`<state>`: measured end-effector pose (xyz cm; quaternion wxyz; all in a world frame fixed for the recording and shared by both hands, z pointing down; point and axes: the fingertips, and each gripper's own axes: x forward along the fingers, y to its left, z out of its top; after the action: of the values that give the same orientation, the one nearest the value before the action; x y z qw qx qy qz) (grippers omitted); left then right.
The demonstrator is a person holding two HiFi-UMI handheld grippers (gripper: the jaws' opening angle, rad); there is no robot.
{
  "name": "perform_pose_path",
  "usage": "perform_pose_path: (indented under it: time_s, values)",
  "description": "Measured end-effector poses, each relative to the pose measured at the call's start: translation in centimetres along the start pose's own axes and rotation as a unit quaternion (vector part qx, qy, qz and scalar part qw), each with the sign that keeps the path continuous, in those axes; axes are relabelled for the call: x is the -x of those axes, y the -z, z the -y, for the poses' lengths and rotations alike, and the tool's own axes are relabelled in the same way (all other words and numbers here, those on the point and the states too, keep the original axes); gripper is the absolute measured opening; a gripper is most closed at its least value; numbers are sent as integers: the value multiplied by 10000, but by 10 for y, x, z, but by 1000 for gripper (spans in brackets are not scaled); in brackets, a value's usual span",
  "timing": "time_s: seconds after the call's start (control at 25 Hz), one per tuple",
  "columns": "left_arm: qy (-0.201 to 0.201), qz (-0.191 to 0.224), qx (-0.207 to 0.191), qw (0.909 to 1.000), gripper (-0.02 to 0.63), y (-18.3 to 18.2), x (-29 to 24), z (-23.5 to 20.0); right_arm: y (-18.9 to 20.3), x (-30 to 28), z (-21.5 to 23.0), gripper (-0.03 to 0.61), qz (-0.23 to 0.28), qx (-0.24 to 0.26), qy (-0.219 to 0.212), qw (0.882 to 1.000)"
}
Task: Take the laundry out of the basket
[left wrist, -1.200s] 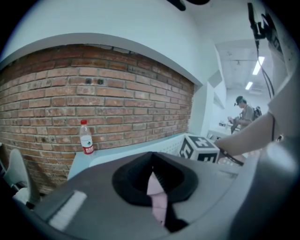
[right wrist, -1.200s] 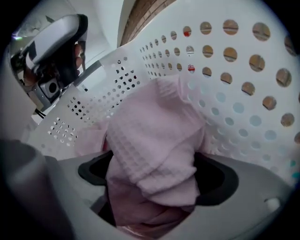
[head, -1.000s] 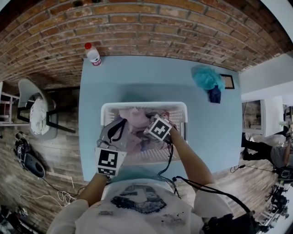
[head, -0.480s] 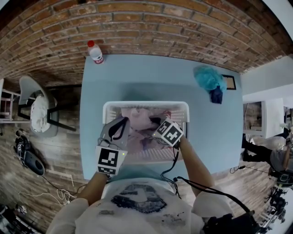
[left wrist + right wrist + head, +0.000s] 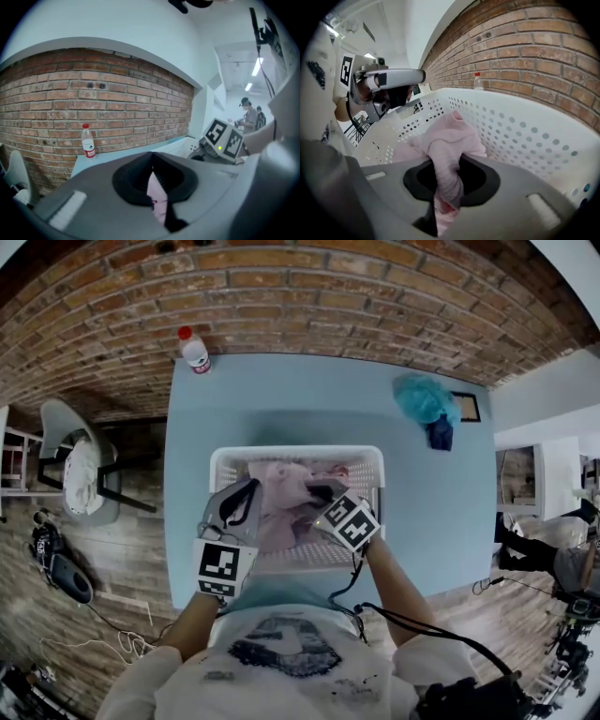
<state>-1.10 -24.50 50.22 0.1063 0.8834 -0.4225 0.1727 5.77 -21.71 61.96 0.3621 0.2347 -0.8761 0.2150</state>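
Note:
A white perforated laundry basket [image 5: 298, 454] stands on the light blue table, with pink laundry [image 5: 281, 488] bunched inside. My right gripper [image 5: 319, 491] hangs over the basket's right half. Its jaws have just been closing and now pinch a fold of the pink garment [image 5: 450, 140], which trails down into the basket. My left gripper [image 5: 246, 493] sits over the basket's left rim, shut on a strip of pink cloth [image 5: 157, 197]. Whether both hold the same piece I cannot tell.
A clear bottle with a red cap [image 5: 195, 350] stands at the table's far left corner by the brick wall. A teal cloth [image 5: 424, 399] and a dark blue cloth [image 5: 439, 435] lie at the far right. A chair [image 5: 80, 474] stands on the floor to the left.
My right gripper has risen and drawn back toward the basket's near side, lifting the pink garment with it. The left gripper has stayed where it was.

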Motion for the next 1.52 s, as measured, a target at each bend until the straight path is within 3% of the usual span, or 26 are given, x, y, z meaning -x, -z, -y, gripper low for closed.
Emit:
perform_pose_path:
  time_s: [0.28,0.6,1.16,1.52]
  values:
    - [-97,152,-69,9998,-9,-10,11,-5,-19,32,5,67,658,-185,442,9967]
    - [-337,400,-384,9979,-9,-29,38,-20,-67,83,-11,67,1563,-230,959,9828]
    - [-421,908,-850,9913,-9,-61,106,-36,-127,161,-60,66,2716,-360,1984,9410]
    - [-251,1197,-1010,9873,-9,-78,135,-30,-137,201,-88,64,3029,-444,2539,9175]
